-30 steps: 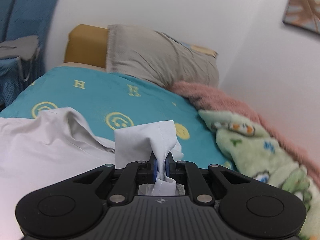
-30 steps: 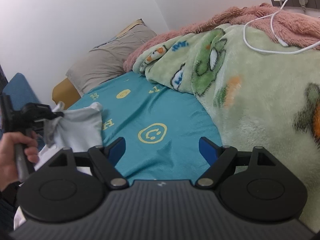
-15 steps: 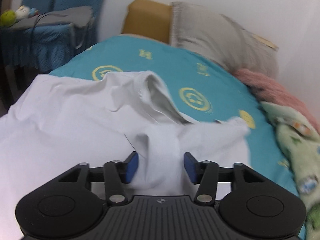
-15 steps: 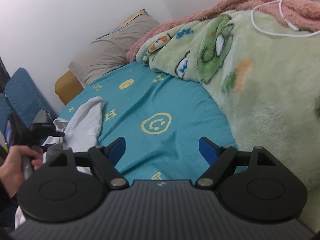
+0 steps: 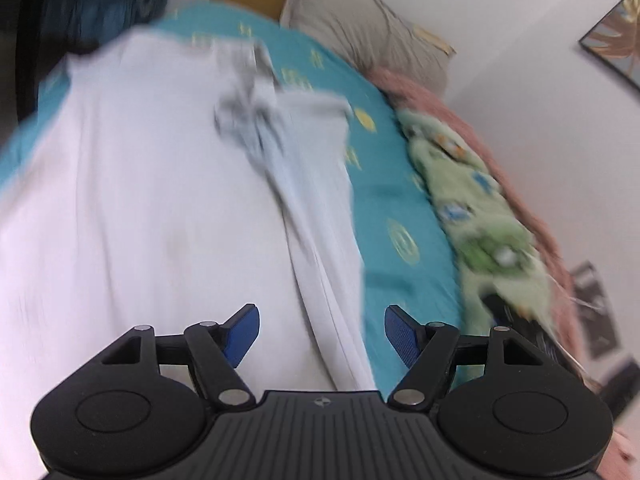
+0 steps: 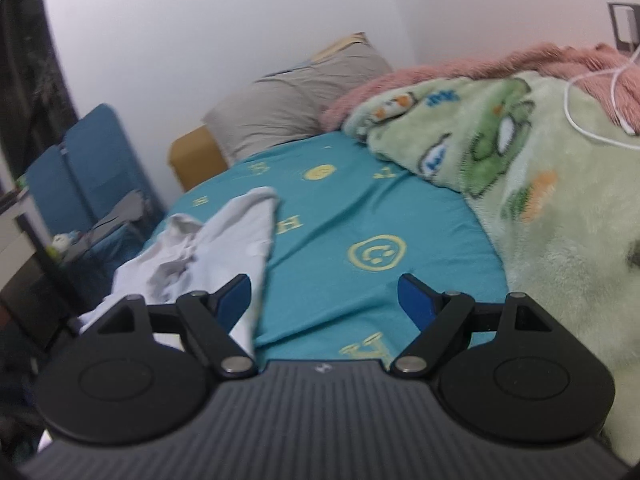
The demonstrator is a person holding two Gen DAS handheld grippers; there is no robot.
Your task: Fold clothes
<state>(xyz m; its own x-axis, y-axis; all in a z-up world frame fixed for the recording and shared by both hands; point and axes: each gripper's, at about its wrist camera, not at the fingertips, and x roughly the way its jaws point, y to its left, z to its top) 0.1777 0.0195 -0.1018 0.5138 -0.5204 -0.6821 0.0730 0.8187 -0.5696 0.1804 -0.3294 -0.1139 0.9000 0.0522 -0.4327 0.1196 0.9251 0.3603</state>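
Note:
A white garment [image 5: 152,200] lies spread on the teal bed sheet [image 5: 400,208], with a folded strip [image 5: 312,184] lying along its right side. The left wrist view is blurred by motion. My left gripper [image 5: 322,334] is open and empty, just above the garment's right edge. In the right wrist view the garment [image 6: 224,244] lies at the left on the sheet [image 6: 360,208]. My right gripper [image 6: 324,300] is open and empty above the sheet, its left finger [image 6: 234,294] over the garment's edge.
A green cartoon blanket [image 6: 540,184] and a pink fleece [image 6: 480,68] are heaped along the right side of the bed. A grey pillow [image 6: 296,100] lies at the head. A white cable [image 6: 588,120] runs over the blanket. Blue chairs [image 6: 80,172] stand left of the bed.
My left gripper let go of the white fabric, opened wide and pulled back and up; the fabric now lies flat on the garment. My right gripper stayed open and shifted its view leftward.

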